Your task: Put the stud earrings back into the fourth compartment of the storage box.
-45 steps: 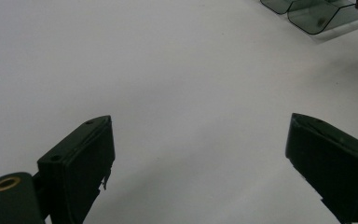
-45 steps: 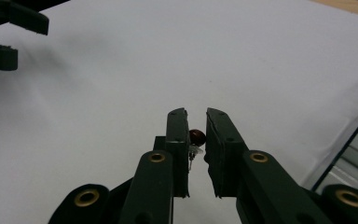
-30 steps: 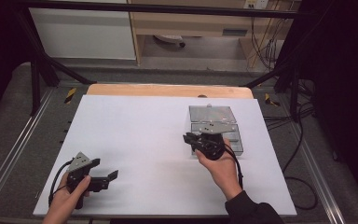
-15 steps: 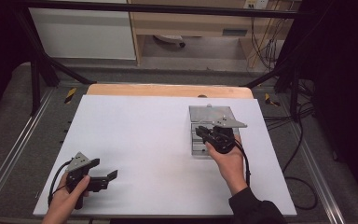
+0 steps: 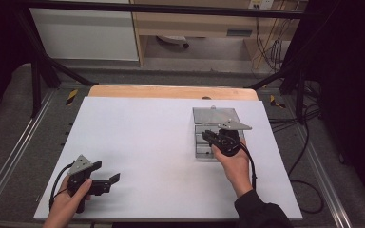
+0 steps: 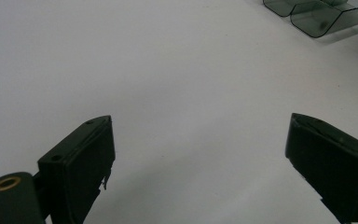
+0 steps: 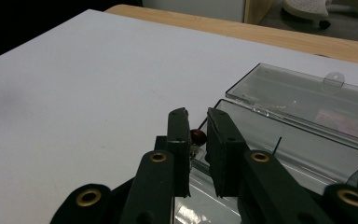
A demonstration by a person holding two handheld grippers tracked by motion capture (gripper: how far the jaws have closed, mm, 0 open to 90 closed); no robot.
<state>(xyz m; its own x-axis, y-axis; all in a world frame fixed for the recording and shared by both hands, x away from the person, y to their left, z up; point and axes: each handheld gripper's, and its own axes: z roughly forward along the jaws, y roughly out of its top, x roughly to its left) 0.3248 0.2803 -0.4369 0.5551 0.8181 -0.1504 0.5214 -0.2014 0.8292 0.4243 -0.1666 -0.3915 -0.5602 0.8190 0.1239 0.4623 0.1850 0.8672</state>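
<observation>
While our left gripper (image 5: 105, 181) idles wide open at seven o'clock, our right gripper (image 7: 196, 122), nearly shut on a small dark-red piece (image 7: 197, 136), hangs over the clear case (image 5: 202, 142) at three o'clock; releasing it there seems next.

A white table (image 5: 138, 142) with a bare wooden strip (image 5: 171, 91) along its twelve o'clock edge; directly on it, towards three o'clock, lies a clear plastic compartment box (image 5: 204, 137), lid open and laid back towards twelve o'clock.
</observation>
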